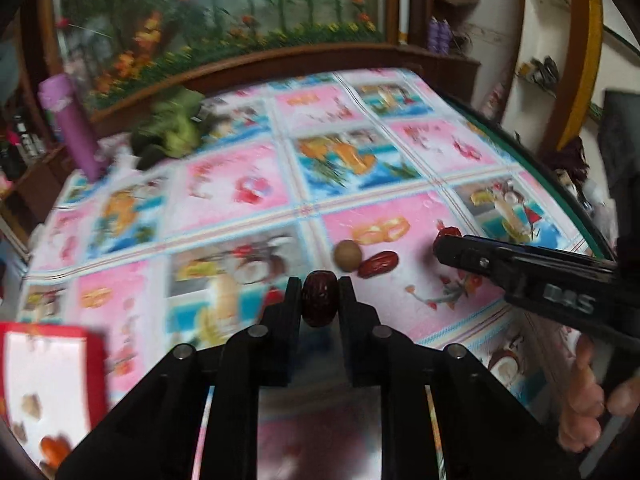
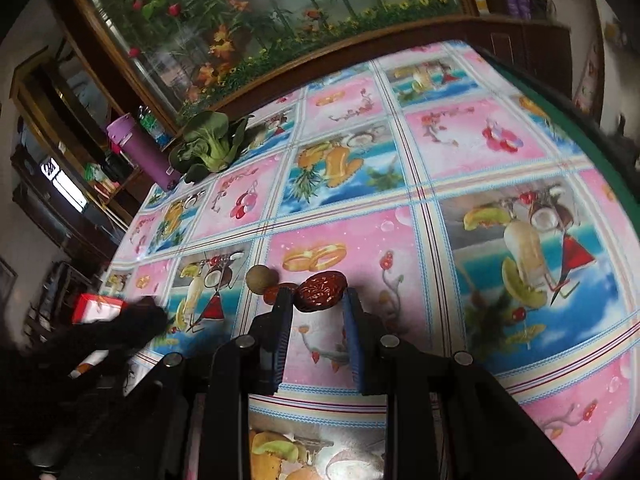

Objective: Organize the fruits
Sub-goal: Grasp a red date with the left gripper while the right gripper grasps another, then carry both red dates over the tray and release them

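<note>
My left gripper point(image 1: 320, 290) is shut on a dark red jujube point(image 1: 319, 298), held above the patterned tablecloth. Beyond it a round tan longan point(image 1: 348, 255) and a red jujube point(image 1: 378, 264) lie touching on the cloth. My right gripper point(image 2: 316, 300) is open, its blue-padded fingers either side of a wrinkled red jujube point(image 2: 322, 290) on the table. The longan point(image 2: 261, 279) and another jujube point(image 2: 276, 293) lie just left of it. The right gripper's arm point(image 1: 520, 272) reaches in from the right of the left wrist view, a jujube point(image 1: 448, 233) at its tip.
A red-rimmed box point(image 1: 44, 384) sits at the near left; it also shows in the right wrist view point(image 2: 96, 308). A purple bottle point(image 2: 148, 152) and a green bok choy point(image 2: 212, 146) stand at the far left. The table's dark edge point(image 2: 560, 92) runs along the right.
</note>
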`<state>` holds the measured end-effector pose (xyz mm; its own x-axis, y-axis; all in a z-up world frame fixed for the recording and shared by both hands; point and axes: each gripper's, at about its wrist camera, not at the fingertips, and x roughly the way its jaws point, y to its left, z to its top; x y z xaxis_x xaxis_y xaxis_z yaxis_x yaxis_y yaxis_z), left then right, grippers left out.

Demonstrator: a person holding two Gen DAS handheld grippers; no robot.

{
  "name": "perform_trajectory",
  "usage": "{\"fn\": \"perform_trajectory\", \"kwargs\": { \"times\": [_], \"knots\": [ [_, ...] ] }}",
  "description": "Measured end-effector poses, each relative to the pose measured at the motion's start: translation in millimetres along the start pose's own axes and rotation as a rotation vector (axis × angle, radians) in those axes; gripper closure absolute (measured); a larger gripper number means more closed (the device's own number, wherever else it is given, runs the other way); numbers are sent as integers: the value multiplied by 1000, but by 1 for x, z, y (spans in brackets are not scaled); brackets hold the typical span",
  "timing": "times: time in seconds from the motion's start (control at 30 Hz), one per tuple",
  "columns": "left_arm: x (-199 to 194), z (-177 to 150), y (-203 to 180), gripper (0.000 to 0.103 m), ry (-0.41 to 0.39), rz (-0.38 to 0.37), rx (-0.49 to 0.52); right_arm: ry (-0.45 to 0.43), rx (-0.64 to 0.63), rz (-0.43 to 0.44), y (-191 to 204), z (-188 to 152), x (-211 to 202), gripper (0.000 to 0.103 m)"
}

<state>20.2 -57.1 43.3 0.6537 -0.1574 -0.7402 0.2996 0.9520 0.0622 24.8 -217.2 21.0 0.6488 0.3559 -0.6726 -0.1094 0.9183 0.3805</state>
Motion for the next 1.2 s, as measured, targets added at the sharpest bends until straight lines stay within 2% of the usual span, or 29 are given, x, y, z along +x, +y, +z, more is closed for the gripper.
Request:
{"fn": "perform_trajectory", "kwargs": {
  "times": [0.07,0.17,0.27,0.4,0.67,0.97,1.2],
  "knots": [
    [-23,-6,8,84,-35,56,-11,-33,-55,-10,12,-4,-5,78],
    [-50,-15,25,84,-65,94,-62,-67,-116,2,33,-12,-13,78],
    [-77,-27,42,84,-112,182,-94,-80,-136,47,57,-21,-22,79],
    [-105,-45,65,83,-138,239,-129,-66,-201,114,107,-42,-26,79],
    [-145,-79,107,83,-180,294,-206,-68,-340,189,191,-67,-37,79],
    [-164,-111,153,83,-201,350,-292,-27,-423,200,239,-92,-28,79],
    [-168,-134,185,83,-188,380,-358,15,-482,217,271,-106,-15,79]
  ]
}}
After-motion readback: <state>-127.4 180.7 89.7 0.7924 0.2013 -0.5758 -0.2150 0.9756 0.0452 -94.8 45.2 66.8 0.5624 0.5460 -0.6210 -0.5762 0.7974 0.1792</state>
